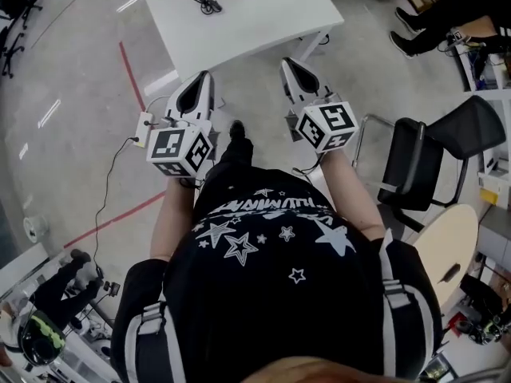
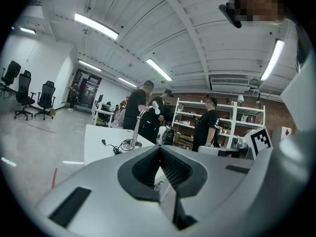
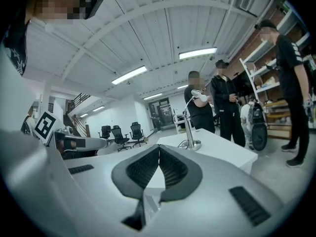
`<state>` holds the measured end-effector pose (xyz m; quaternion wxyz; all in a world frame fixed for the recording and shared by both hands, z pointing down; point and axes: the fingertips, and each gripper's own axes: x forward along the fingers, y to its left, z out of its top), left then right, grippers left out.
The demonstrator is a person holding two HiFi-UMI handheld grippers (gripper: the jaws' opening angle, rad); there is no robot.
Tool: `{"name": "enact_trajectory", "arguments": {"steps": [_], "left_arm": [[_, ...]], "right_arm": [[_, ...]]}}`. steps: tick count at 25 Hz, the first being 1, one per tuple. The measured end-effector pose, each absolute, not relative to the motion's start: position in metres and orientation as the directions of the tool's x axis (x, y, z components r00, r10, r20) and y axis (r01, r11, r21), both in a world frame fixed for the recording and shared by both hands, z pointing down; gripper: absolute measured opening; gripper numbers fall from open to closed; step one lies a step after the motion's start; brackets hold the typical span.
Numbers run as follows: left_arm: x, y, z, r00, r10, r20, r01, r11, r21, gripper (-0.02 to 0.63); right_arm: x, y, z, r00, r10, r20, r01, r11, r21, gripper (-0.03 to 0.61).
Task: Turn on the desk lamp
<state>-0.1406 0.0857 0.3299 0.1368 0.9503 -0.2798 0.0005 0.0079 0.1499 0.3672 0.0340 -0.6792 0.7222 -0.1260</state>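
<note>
Both units are held at the waist, well short of the table (image 1: 255,18). L hand-held gripper (image 1: 204,76): jaws clenched tip-to-tip, nothing between. R hand-held gripper (image 1: 288,62): same, clenched, empty. Desk lamp (image 3: 189,129) stands on the far part of the white table, well apart from both grippers. It has a round base, a thin gooseneck and a small bent head. Looks unlit, but the head's too small to be sure. Black cord (image 1: 206,0) lies bunched on the table near the base. Switch pos can't be read; could be on the base, head or cord.

My read: approach phase, press not begun. To do it well, step in, centre the lamp in one gripper view and find the switch before committing. Clenched tips suit a button press. Push straight down so the base doesn't skid or tip. If it's a cord switch, the other gripper prob needs to pin the cord. People (image 3: 224,107) stand behind the table, so keep the reach short.
</note>
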Motion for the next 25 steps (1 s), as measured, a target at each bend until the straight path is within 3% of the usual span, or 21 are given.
{"name": "enact_trajectory", "arguments": {"steps": [25], "left_arm": [[-0.076,-0.088,0.35,0.864,-0.486,0.135,-0.504,-0.827,0.249,0.009]], "right_arm": [[0.064,-0.026,0.355,-0.014,-0.992,0.129,-0.98,-0.012,-0.198,0.003]]}}
